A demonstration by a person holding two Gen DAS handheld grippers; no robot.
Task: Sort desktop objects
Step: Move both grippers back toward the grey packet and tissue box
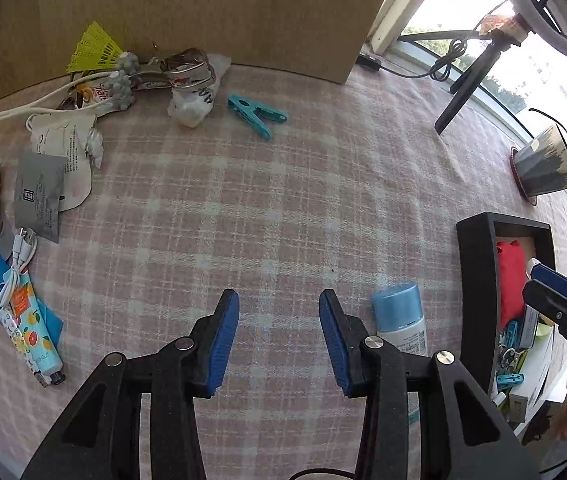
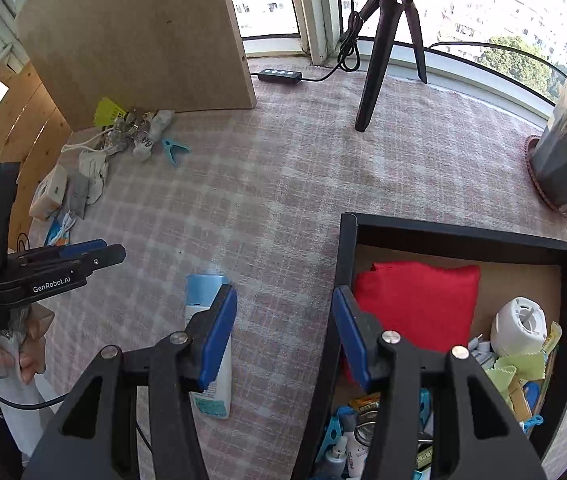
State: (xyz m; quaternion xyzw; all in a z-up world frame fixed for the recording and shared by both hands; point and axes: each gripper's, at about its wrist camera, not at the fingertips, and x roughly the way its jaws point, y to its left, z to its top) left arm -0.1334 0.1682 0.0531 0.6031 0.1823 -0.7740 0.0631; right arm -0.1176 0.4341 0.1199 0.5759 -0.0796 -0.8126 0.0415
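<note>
My left gripper (image 1: 279, 340) hangs open over bare plaid cloth, with nothing between its blue pads. A white bottle with a light-blue cap (image 1: 399, 320) lies just right of it. My right gripper (image 2: 283, 336) is open and holds nothing. Its left finger is above that bottle (image 2: 207, 292) and its right finger is above the left wall of the black box (image 2: 347, 240). The box holds a red cloth (image 2: 415, 304), a white round gadget (image 2: 517, 322) and several small items. A teal clothespin (image 1: 255, 114) lies far off near the board. Each view shows the other gripper from the side: the right gripper (image 1: 533, 280), the left gripper (image 2: 109, 250).
Loose clutter lines the left edge: a yellow shuttlecock (image 1: 91, 48), wrappers, a grey pouch (image 1: 39, 196), a white cable (image 1: 17, 268), a hand-cream tube (image 1: 31, 332). A brown board (image 1: 203, 12) stands at the back. A tripod (image 2: 379, 60), a power strip (image 2: 279, 76) and a plant pot (image 2: 563, 160) stand by the window.
</note>
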